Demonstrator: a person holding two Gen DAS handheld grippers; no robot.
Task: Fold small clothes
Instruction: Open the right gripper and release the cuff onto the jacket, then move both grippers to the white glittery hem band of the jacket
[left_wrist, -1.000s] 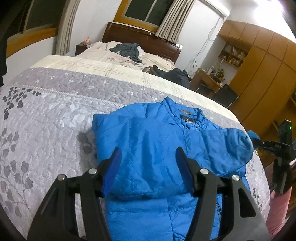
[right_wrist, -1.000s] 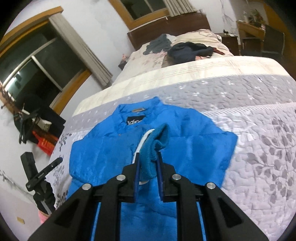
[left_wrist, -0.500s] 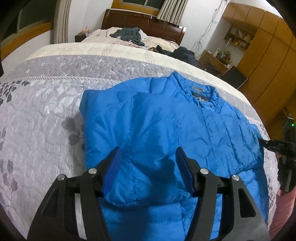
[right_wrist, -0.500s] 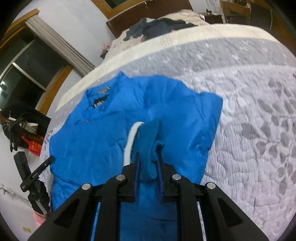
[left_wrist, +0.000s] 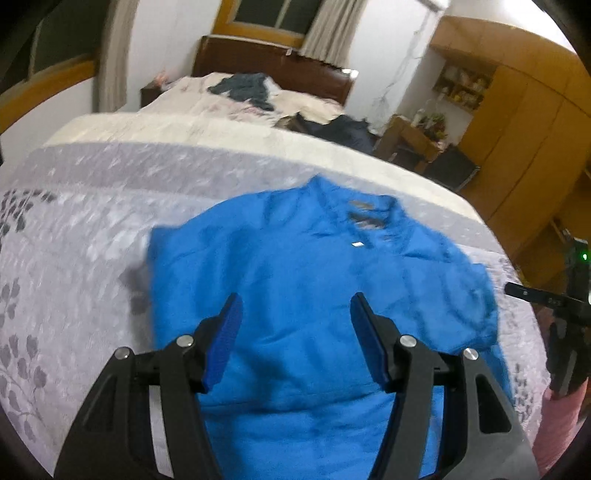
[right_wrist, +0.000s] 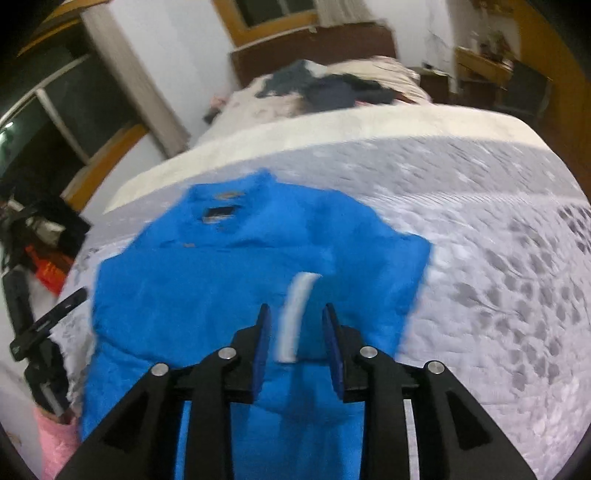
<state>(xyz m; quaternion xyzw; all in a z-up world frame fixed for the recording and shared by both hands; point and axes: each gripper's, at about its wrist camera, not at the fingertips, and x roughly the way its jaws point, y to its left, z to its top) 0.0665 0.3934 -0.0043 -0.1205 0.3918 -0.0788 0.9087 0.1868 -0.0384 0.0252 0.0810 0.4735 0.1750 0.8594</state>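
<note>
Both sets of jaws stand apart, gripping nothing: the left gripper (left_wrist: 295, 325) wide, the right gripper (right_wrist: 295, 328) narrower, bracketing a white-edged cuff (right_wrist: 295, 314) low in the frame. Beyond them the blue jacket (left_wrist: 314, 280) lies flat mid-frame on the grey quilted bed (left_wrist: 74, 229), collar toward the headboard (left_wrist: 273, 62) at upper centre.

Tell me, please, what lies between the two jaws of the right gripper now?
In the right wrist view, the right gripper stands open; between its jaws shows the blue jacket with its white strip, lying on the bed, ungripped.
</note>
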